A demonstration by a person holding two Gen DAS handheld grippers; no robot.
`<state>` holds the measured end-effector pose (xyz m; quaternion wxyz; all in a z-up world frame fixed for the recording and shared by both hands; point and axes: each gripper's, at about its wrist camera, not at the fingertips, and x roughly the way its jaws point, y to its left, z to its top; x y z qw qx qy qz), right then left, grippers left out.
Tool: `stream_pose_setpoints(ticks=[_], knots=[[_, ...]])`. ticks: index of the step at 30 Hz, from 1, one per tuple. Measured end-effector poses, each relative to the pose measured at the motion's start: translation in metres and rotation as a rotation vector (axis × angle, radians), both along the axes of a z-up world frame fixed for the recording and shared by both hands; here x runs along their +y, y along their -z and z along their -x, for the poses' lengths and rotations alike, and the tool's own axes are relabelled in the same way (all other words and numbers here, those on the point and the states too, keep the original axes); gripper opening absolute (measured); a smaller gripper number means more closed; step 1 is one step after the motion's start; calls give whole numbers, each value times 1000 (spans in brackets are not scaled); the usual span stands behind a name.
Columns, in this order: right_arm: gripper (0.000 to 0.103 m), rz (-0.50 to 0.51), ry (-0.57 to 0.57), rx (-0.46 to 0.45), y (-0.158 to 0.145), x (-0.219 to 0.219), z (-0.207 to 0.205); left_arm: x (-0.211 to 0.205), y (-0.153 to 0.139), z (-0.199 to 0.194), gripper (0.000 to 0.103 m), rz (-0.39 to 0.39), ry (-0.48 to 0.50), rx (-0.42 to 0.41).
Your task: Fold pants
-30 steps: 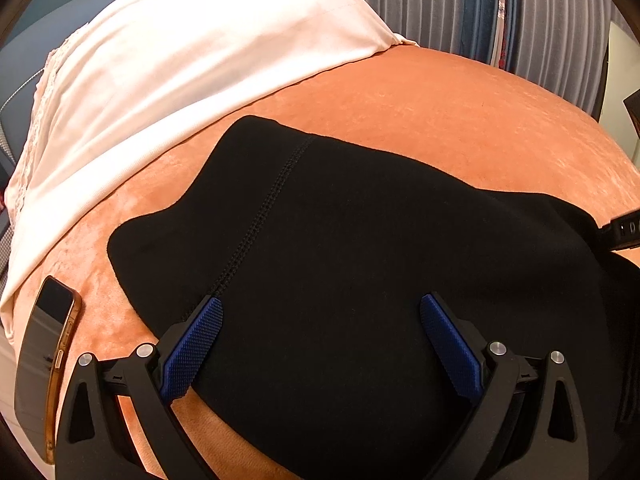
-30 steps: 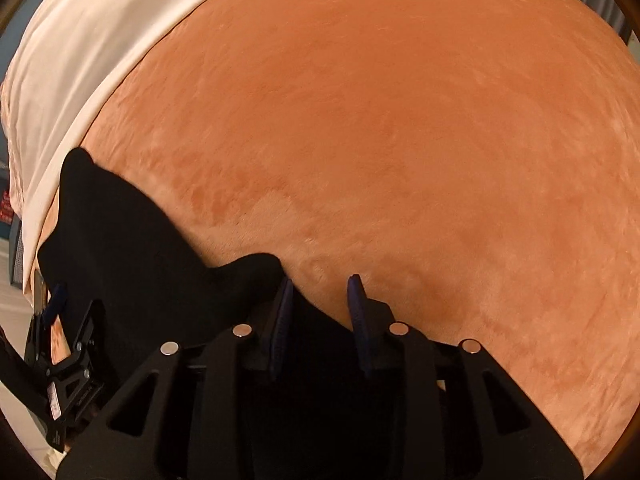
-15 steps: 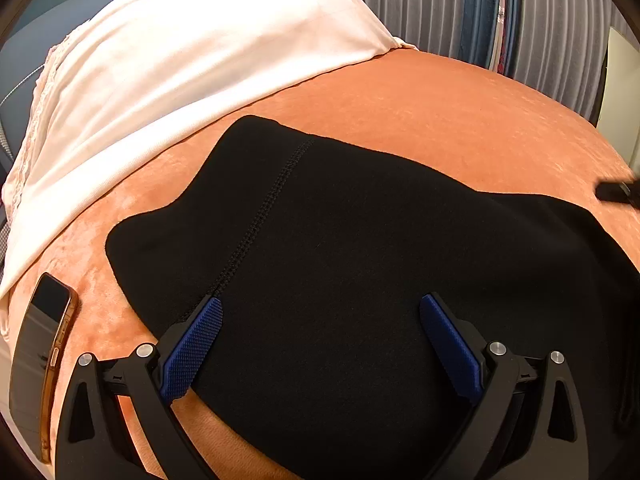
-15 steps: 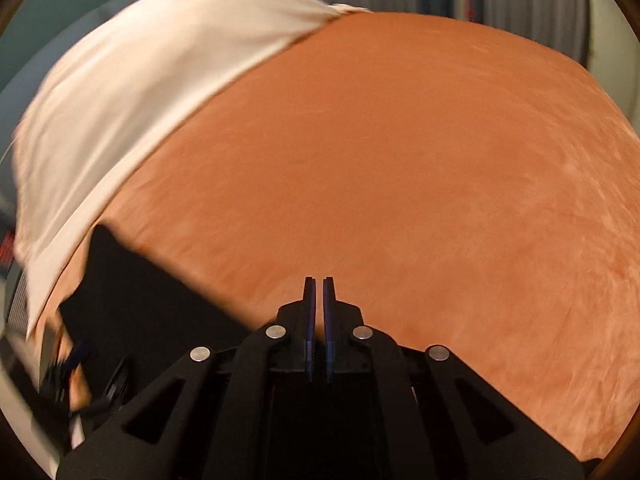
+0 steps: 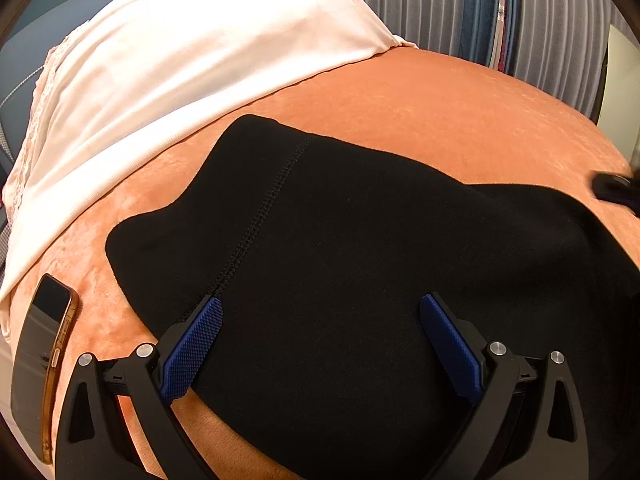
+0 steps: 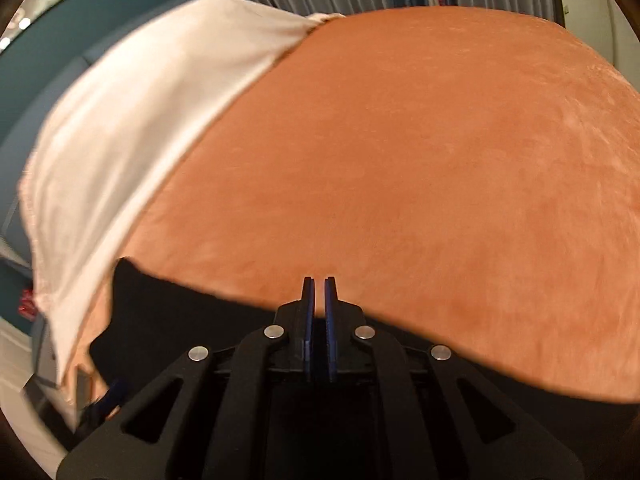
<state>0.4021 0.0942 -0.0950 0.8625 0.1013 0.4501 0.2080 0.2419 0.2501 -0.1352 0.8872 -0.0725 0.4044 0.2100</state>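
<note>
Pants — lower edge cropped

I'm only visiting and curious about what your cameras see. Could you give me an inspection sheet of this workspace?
Surface: orange velvety bedspread, smooth.
Job's things: black stretchy pants lying flat, with the stitched seam facing up.
Clutter: gold-edged smartphone left of the pants; cream sheet along the far side.
Grippers: left gripper above the pants, jaws wide open. Right gripper has just been closing its jaws and they are now shut. Black cloth reaches them, but none shows between the tips.
Cables: possibly a thin grey cord at the left edge.
Surroundings: grey and blue pleated curtains.
</note>
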Motion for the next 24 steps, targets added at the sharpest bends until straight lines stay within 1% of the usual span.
stream_pose_setpoints(ticks=[1,2,3,4,5,6,7,8,9,10,12,13,14,15,16,18,20,21,22,23,24], knots=[[6,-1,-21,-6,-4,-7,18,5,-5,4,98,36,4,-30],[6,4,-39,-19,-7,-14,45,16,-13,12,98,110,13,-83],[6,21,-40,-31,-7,-10,62,30,-23,23,97,192,12,-140],[6,37,-34,-37,-5,1,65,45,-30,33,98,250,-3,-177],[13,50,-20,-46,-5,-9,84,61,-37,42,98,272,-48,-195],[19,59,1,-55,-6,-21,100,83,-43,51,98,265,-125,-199],[32,66,26,-65,-6,-33,115,100,-45,57,98,271,-175,-200],[42,66,45,-70,-7,-45,122,117,-45,62,98,294,-214,-208],[42,67,66,-73,-7,-61,130,133,-42,64,97,331,-241,-207],[42,77,85,-76,-7,-74,138,149,-33,60,97,390,-257,-177],[42,100,127,-75,-6,-93,154,165,-14,45,97,492,-231,-103],[42,108,143,-69,-5,-98,160,167,-5,35,97,490,-235,-55],[42,109,160,-67,-6,-106,167,165,-4,30,97,445,-242,-41],[42,106,177,-61,-7,-116,176,160,-5,24,97,395,-249,-43],[42,104,194,-57,-8,-124,183,155,-4,16,97,373,-248,-44],[43,95,224,-46,-11,-139,193,149,1,1,95,316,-260,-21],[43,93,253,-43,-14,-152,205,146,3,-10,94,288,-245,-19],[44,96,262,-44,-16,-154,210,144,1,-14,78,291,-219,-23],[44,104,273,-48,-18,-161,218,144,0,-15,68,301,-206,-26],[46,116,286,-54,-20,-167,225,145,-5,-16,61,302,-208,-29],[48,121,294,-58,-21,-171,229,146,-7,-16,36,301,-201,-36]])
